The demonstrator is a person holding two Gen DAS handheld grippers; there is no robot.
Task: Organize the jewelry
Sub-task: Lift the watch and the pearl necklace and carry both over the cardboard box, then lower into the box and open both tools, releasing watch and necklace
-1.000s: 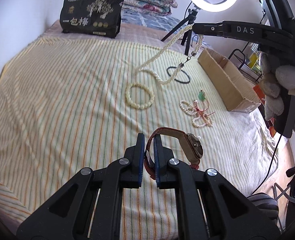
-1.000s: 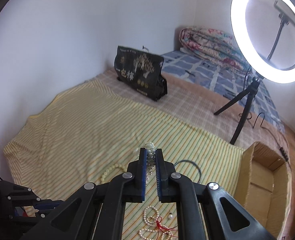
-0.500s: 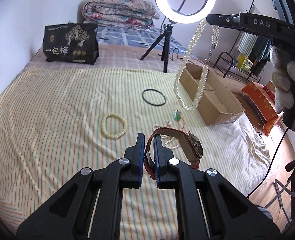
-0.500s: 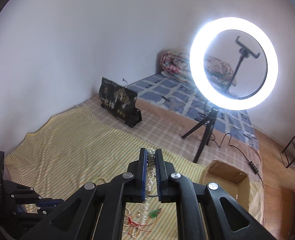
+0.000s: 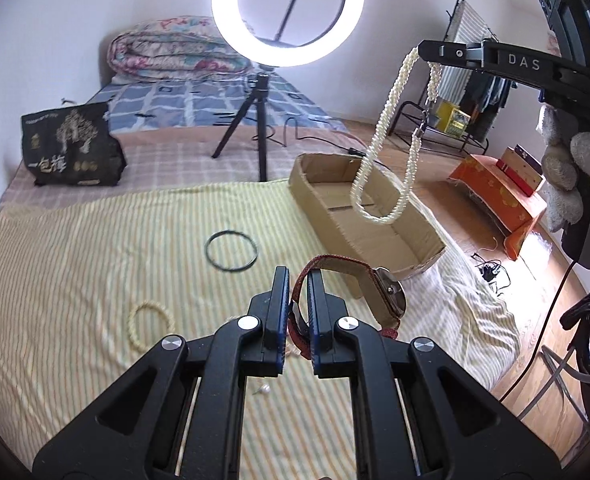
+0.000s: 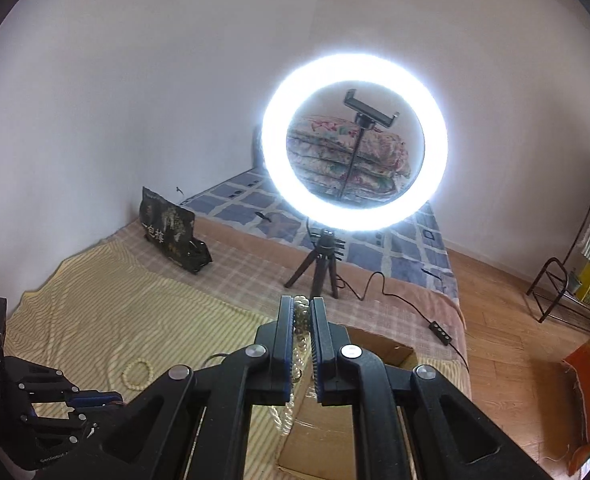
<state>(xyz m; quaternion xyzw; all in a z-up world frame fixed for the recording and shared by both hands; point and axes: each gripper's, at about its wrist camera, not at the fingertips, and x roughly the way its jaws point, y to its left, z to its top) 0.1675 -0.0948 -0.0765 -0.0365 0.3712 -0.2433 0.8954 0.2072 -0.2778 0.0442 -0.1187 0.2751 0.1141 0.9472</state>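
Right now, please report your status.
Left gripper shut on watch. Right gripper shut on pearl necklace, above cardboard box. Nothing in way.

My left gripper [image 5: 295, 280] pinches the red-strap watch [image 5: 375, 292]; right gripper [image 5: 423, 50] dangles a pearl necklace [image 5: 379, 152] over the cardboard box [image 5: 415, 236].
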